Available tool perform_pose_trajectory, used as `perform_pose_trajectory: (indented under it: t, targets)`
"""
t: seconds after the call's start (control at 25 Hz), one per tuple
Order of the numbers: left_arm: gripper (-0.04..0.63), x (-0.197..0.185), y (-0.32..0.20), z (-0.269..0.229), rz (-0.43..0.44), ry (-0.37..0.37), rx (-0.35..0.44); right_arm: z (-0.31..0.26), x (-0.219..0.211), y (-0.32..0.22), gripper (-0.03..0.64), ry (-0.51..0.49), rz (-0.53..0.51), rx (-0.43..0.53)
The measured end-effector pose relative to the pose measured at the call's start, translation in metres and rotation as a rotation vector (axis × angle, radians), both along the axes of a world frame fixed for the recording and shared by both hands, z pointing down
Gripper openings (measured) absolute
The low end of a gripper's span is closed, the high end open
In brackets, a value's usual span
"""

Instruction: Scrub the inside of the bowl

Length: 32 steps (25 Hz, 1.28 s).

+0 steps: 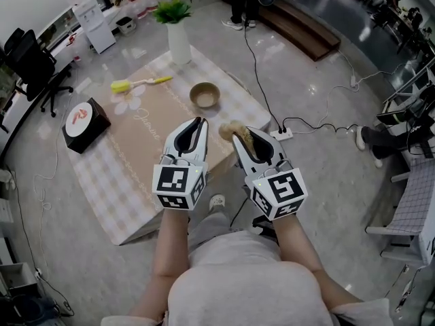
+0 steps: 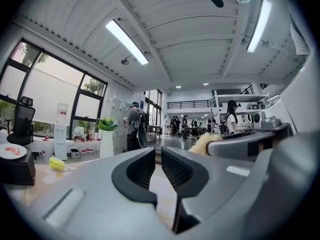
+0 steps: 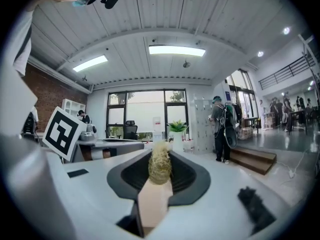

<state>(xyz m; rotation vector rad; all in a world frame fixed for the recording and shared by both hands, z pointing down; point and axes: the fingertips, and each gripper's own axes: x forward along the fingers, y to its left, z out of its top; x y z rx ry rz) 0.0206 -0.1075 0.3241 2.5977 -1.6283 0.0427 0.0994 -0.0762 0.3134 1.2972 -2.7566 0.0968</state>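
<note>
Closest in, two bare forearms (image 1: 170, 243), side by side, each ending in a held tool above the near part of the tabletop (image 1: 129, 175)

On the left gripper (image 1: 198, 122): jaws drawn to a narrow slit, pads not quite meeting, nothing between them. Points forward over the checked cloth, clear of everything on it

On the right gripper (image 1: 239, 138): jaws closed on a scrubber (image 3: 160, 166). Pinches the pale flat handle between the pads, with the straw-coloured bristle head poking out past the tips. Hangs over the tabletop's right edge, level with the left jaws and just beside them

Ahead of both pairs of jaws and apart from them, the bowl (image 1: 204, 95): tan, round, upright on the tabletop, mouth up. Lies a little right of the left jaws' line and a little left of the right jaws' line, untouched by the bristles

Ahead and well to the left of the left jaws, a yellow brush (image 1: 132, 84), flat on the cloth, head at the left, handle pointing right

Farther ahead, beyond the bowl, a white vase (image 1: 179, 43) with green leaves, upright near the far edge

Off to the left of the left jaws, a black box (image 1: 85, 124) with a white round disc on top, at the tabletop's left corner

Beyond the right jaws, down on the grey floor, a white power strip (image 1: 282, 134) with a black cable
</note>
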Motion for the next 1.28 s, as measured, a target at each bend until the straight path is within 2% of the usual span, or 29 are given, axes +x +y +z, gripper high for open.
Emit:
perform_pose_trajectory:
  t: [0.48,0.76,0.88,1.0,1.28]
  targets:
    - [0.175,-0.015,-0.072,0.022,0.12,-0.14,-0.046,0.007,-0.035,-0.084,0.097,0.016,-0.008,-0.008]
    - [0.295,-0.02,-0.097,0.051,0.205,-0.216,-0.087,0.016,-0.043,-0.117,0.098,0.018,0.026,-0.026]
    - [0.352,-0.02,-0.104,0.064,0.223,-0.223,-0.103,0.022,-0.044,-0.122,0.098,0.03,0.037,-0.038]
    - [0.375,-0.02,-0.109,0.072,0.218,-0.215,-0.109,0.029,-0.041,-0.124,0.098,0.034,0.048,-0.054]
    - [0.377,-0.02,-0.125,0.093,0.206,-0.233,-0.139,0.039,-0.037,-0.138,0.097,0.035,0.047,-0.075]
